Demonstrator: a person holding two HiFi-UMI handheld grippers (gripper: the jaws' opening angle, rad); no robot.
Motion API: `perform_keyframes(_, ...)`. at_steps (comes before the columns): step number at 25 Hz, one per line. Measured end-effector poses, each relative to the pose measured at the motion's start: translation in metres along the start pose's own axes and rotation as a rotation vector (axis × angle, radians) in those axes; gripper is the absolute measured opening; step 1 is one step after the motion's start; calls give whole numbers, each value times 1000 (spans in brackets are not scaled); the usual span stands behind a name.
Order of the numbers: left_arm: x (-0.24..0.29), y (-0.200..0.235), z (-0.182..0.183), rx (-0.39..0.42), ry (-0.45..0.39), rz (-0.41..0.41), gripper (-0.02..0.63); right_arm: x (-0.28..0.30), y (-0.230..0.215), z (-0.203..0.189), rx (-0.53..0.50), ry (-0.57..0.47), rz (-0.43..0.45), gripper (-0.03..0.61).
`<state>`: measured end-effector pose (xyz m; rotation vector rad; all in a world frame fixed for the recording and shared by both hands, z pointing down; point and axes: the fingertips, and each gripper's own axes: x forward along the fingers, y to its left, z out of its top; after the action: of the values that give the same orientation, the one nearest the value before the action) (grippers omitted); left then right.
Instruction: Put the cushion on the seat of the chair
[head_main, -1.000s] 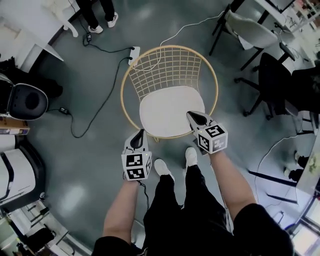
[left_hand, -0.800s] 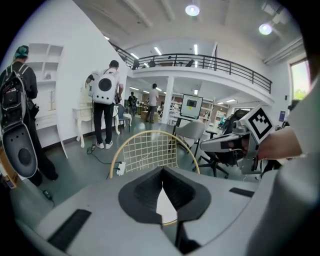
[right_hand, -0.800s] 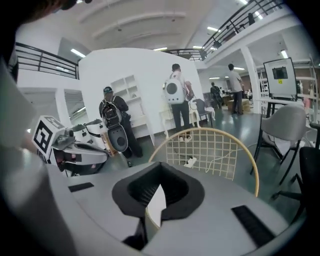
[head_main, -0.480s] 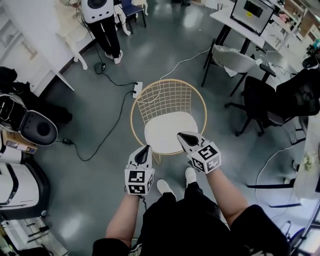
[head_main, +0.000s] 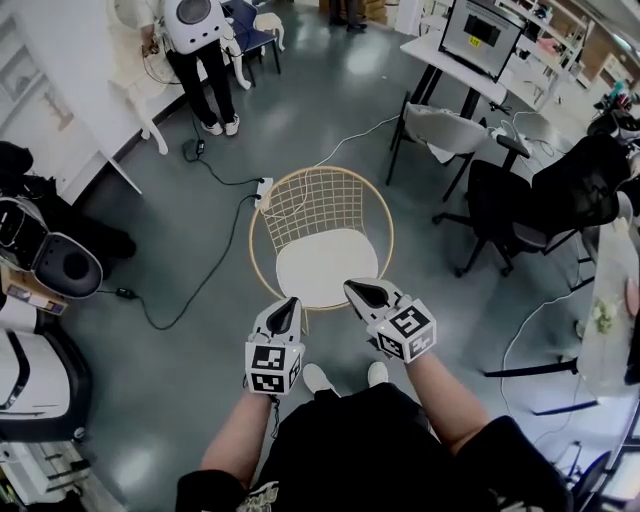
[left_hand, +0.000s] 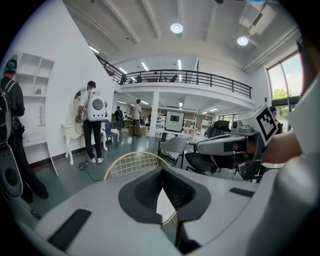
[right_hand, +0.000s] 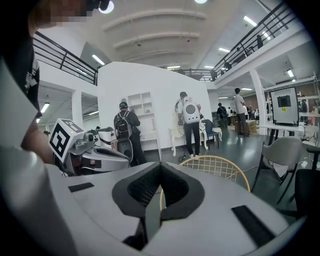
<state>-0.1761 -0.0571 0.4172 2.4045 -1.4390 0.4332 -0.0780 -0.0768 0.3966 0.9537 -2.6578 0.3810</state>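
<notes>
A round gold wire chair (head_main: 322, 205) stands on the grey floor ahead of me, its mesh back (left_hand: 134, 163) showing in both gripper views. The white cushion (head_main: 325, 266) lies flat on its seat. My left gripper (head_main: 285, 307) hangs shut and empty just in front of the seat's near left rim. The right gripper (head_main: 358, 290) is also shut and empty, above the near right edge of the cushion. Both are raised clear of the chair and point slightly down. In the left gripper view the right gripper (left_hand: 227, 145) shows at the right; in the right gripper view the left gripper (right_hand: 95, 152) shows at the left.
A black cable (head_main: 200, 240) and a white power strip (head_main: 263, 192) lie left of the chair. A grey chair (head_main: 440, 125) and black office chairs (head_main: 545, 200) stand to the right. A person with a white backpack (head_main: 195, 40) stands behind; machines (head_main: 55, 265) line the left.
Both grippers have risen up and away from the cushion, staying shut. My head has lifted, so the chair looks smaller and more of the room shows.
</notes>
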Motion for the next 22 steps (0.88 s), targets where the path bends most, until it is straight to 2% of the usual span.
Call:
perform_keyframes(7, -11, -50, -2, -18, -1, 9, 17, -40, 12, -11, -32, 37, 67, 12)
perform_keyframes(12, -15, -91, -4, -46, -8, 50, 17, -77, 13, -17, -68, 48, 124, 12)
perform_keyframes(22, -33, -157, -12, -47, -3, 138, 17, -135, 6, -36, -57, 13, 187, 12)
